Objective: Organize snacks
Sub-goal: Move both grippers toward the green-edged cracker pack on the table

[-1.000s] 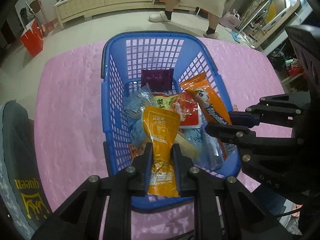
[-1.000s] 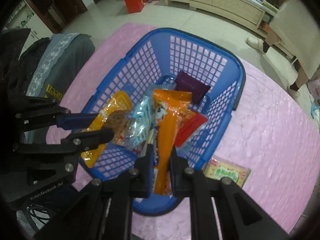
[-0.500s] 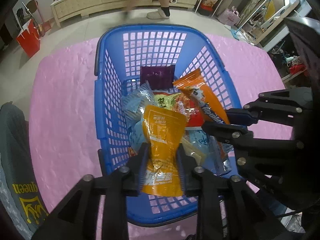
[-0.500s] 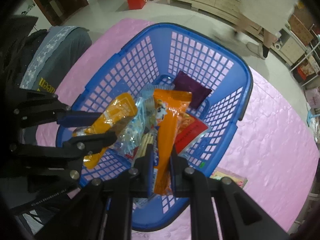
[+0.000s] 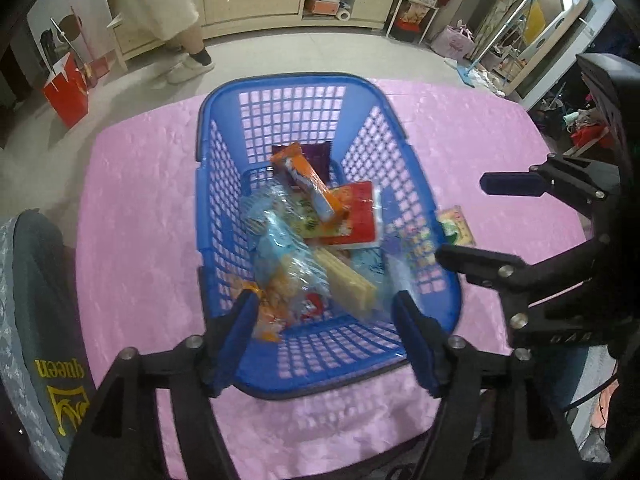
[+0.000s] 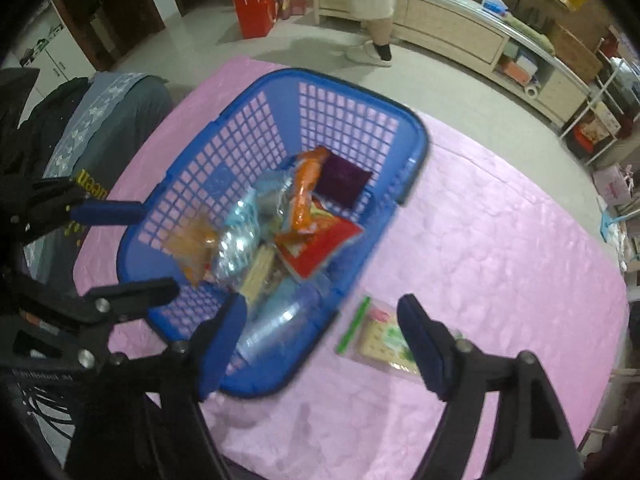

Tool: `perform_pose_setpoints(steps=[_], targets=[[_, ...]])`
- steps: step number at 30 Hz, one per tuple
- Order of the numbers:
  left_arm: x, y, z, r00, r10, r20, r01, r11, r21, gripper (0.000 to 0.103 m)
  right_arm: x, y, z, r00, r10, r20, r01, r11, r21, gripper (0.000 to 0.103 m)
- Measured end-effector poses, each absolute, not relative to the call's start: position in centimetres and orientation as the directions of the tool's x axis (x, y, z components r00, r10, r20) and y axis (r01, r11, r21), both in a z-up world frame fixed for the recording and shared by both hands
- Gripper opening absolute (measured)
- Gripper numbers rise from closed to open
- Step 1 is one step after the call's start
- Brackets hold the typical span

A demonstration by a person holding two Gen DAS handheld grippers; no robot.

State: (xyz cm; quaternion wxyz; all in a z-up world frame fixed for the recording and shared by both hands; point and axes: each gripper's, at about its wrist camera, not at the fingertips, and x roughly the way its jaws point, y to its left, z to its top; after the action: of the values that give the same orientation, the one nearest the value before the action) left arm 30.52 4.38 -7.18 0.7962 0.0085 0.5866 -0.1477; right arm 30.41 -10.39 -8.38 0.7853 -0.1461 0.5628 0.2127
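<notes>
1. Left gripper (image 5: 326,332) has its fingers spread wide, holding nothing, above the near rim of the blue basket (image 5: 224,128).
2. Right gripper (image 6: 320,334) is likewise released.
3. Snacks (image 5: 320,236) lie heaped in the basket; one cracker packet (image 6: 380,338) rests on the pink table (image 6: 500,248) just beside it.

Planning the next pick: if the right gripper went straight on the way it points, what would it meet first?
Probably the cracker packet on the pink cloth, lying between the open right gripper fingers beside the basket. Depth is unclear.
</notes>
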Motion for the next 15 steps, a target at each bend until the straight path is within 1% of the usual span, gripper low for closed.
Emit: perform_pose_setpoints(steps=[1, 2, 8, 12, 15], targets=[[30.1, 3.8, -6.9, 0.273, -0.220, -0.936, 0.253, 0.956, -0.151, 0.074, 30.0, -11.0, -8.1, 0.281, 0.169, -0.945, -0.498, 0.867, 0.007, 0.083], [29.8, 3.3, -6.8, 0.280, -0.215, -0.936, 0.257, 0.956, -0.142, 0.074, 29.6, -11.7, -7.9, 0.286, 0.163, -0.944, -0.495, 0.869, 0.000, 0.083], [27.8, -0.6, -6.1, 0.299, -0.202, -0.933, 0.304, 0.946, -0.108, 0.074, 27.4, -15.3, -7.4, 0.297, 0.145, -0.944, -0.487, 0.873, -0.019, 0.084], [26.6, -2.9, -6.3, 0.304, -0.204, -0.931, 0.312, 0.944, -0.105, 0.074, 26.3, -17.7, -7.3, 0.303, 0.152, -0.941, -0.477, 0.879, -0.012, 0.084], [25.3, -4.6, -6.5, 0.329, -0.186, -0.926, 0.308, 0.948, -0.081, 0.074, 25.4, -19.4, -7.9, 0.301, 0.152, -0.941, -0.476, 0.879, -0.010, 0.084]])
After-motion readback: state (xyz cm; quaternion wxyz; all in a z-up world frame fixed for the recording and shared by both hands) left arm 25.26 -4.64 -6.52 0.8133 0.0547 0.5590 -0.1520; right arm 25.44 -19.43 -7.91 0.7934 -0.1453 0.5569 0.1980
